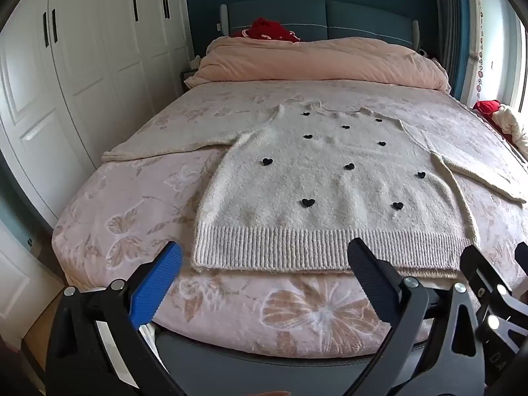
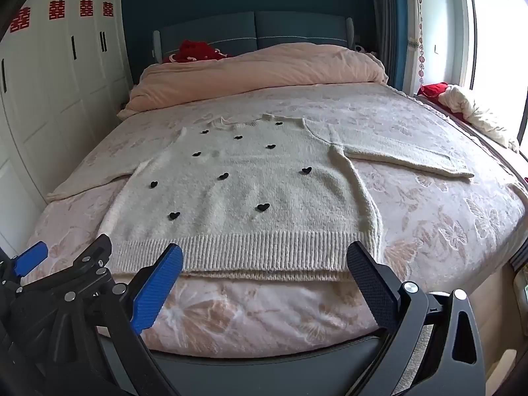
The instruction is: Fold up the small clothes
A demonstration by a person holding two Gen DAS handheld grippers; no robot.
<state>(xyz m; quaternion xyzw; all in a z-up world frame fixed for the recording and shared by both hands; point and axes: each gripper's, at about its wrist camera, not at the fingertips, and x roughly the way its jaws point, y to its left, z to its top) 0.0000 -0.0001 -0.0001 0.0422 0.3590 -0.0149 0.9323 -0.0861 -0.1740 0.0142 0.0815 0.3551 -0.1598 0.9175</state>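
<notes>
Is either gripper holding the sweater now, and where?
Nothing is held. Left gripper and right gripper hang open before the sweater hem.

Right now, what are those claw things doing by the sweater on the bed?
A person holds a hand-held gripper in each hand. The left hand-held gripper and the right hand-held gripper are both open, near the ribbed hem. The cream sweater with black hearts lies flat on the bed, sleeves spread. Nothing is folded yet.

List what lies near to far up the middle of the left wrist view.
left gripper → ribbed hem → sweater with black hearts → bedspread → pink duvet → red cloth → blue headboard
</notes>
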